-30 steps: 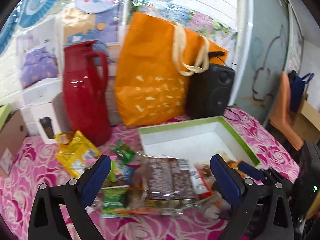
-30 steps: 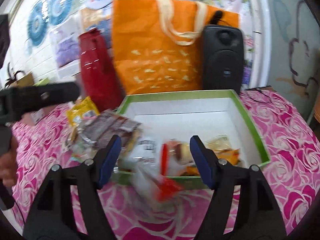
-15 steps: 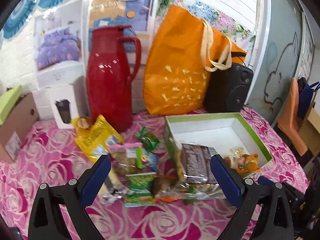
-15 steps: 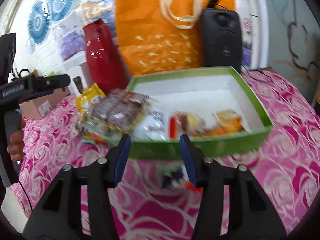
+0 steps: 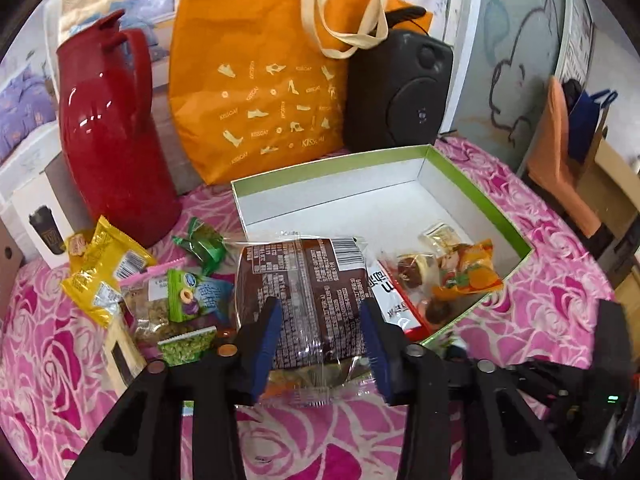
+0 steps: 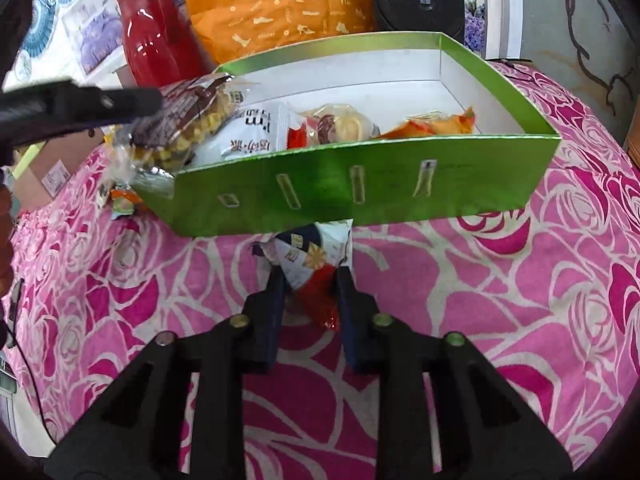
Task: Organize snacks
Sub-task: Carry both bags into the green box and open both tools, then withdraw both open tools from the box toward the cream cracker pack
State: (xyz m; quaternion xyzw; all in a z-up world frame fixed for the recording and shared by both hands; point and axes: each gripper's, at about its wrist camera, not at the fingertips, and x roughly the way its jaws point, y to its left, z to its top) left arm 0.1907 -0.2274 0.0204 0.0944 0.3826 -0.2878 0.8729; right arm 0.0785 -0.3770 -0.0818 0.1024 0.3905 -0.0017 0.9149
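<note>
The box [image 6: 352,196] could be nudged, or thin wrappers could slip, if either pinch is shallow. The brown pack [image 5: 308,292], lying across the box's left wall, is pinched by the left gripper [image 5: 320,344], whose jaws have just been closing. The small packet [image 6: 308,268], just before the box's front wall, is pinched by the right gripper [image 6: 310,304], likewise just closed, nearly together.

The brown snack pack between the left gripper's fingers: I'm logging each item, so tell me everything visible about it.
The brown snack pack is a clear crinkly plastic wrapper with a dark brown printed panel, white small print and a barcode, label side up. Pale yellow pieces show through its side in the right wrist view. It lies tilted over the near left corner of the green box, partly on other snacks. The left hand-held gripper has just been closing around its near end.
</note>
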